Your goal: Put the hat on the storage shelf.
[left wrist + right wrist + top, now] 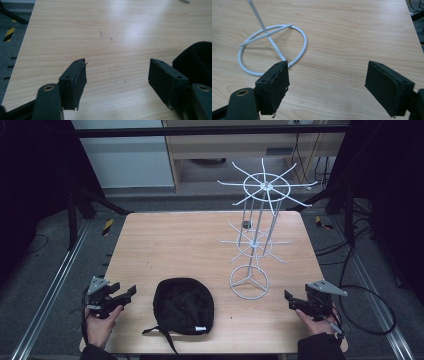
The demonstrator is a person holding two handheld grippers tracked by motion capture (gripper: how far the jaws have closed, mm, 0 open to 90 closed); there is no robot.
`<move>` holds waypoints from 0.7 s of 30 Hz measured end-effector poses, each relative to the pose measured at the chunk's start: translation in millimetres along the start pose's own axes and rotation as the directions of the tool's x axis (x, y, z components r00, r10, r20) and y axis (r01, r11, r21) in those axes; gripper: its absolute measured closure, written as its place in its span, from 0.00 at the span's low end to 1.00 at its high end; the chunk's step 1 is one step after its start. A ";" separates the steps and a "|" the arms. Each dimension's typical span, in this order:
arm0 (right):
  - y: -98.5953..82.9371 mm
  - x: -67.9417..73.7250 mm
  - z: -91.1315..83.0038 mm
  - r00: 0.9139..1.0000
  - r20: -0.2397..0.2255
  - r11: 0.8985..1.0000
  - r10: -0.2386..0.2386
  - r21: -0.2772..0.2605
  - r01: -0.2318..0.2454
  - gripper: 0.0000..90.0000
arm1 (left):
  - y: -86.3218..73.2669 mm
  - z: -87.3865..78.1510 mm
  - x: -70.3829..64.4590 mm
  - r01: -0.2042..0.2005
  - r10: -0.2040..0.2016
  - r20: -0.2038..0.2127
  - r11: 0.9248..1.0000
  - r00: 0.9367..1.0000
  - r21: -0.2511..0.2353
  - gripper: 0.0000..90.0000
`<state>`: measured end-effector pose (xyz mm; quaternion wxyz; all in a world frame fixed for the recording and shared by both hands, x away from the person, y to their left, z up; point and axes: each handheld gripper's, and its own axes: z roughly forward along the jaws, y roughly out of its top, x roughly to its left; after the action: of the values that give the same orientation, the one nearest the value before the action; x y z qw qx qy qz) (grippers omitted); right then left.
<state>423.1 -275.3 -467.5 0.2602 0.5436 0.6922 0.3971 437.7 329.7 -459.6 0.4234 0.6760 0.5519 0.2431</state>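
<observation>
A black cap (183,306) lies near the table's front edge, between the two hands; its dark edge (197,60) shows at the right of the left gripper view. A white wire rack (257,227) with two tiers of spokes stands right of centre, and its ring base (273,47) lies just beyond the right gripper's jaws. My left gripper (127,294) rests at the front left, open and holding nothing, a little left of the cap. My right gripper (290,300) sits at the front right, open and holding nothing, close to the rack's base.
The wooden table (180,240) is bare across its back and left half. A small dark object (246,224) sits behind the rack's poles. Dark floor, metal rails and cables surround the table.
</observation>
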 end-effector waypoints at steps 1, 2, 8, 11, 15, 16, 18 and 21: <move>0.7 2.8 -1.4 1.000 -0.007 1.000 0.003 -0.004 -0.003 0.22 | 0.3 -1.6 -2.3 -0.007 0.007 -0.001 1.000 1.000 -0.004 0.36; 1.6 5.3 -2.5 1.000 -0.018 1.000 0.002 -0.006 -0.002 0.22 | 0.3 -3.3 -5.5 -0.018 0.018 0.004 1.000 1.000 -0.010 0.36; 2.6 23.7 -4.6 0.999 -0.042 0.999 -0.034 -0.029 0.032 0.29 | 0.1 -13.3 -18.7 -0.016 0.017 0.061 1.000 0.998 -0.025 0.46; 0.9 35.9 -3.4 0.996 -0.078 0.998 -0.048 -0.053 0.044 0.34 | 0.6 -15.7 -24.9 -0.037 0.039 0.079 0.999 0.996 -0.023 0.48; 2.7 52.2 -0.1 0.988 -0.133 0.997 -0.075 -0.043 0.070 0.37 | 0.7 -17.2 -33.4 -0.068 0.070 0.088 0.997 0.994 -0.022 0.50; 3.1 56.1 1.2 0.986 -0.145 0.996 -0.082 -0.042 0.077 0.37 | 0.7 -17.5 -35.2 -0.072 0.074 0.089 0.997 0.993 -0.025 0.50; 4.0 62.6 2.8 0.982 -0.162 0.996 -0.093 -0.032 0.089 0.37 | 0.6 -18.0 -38.3 -0.089 0.091 0.087 0.996 0.992 -0.029 0.51; 5.6 71.6 4.5 0.977 -0.178 0.993 -0.114 -0.037 0.109 0.38 | 0.2 -18.7 -42.1 -0.101 0.103 0.085 0.994 0.991 -0.031 0.51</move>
<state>410.2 -204.9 -460.2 0.2257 0.4623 0.7367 0.4388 411.4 295.3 -443.8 0.4429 0.7077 0.4943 0.2421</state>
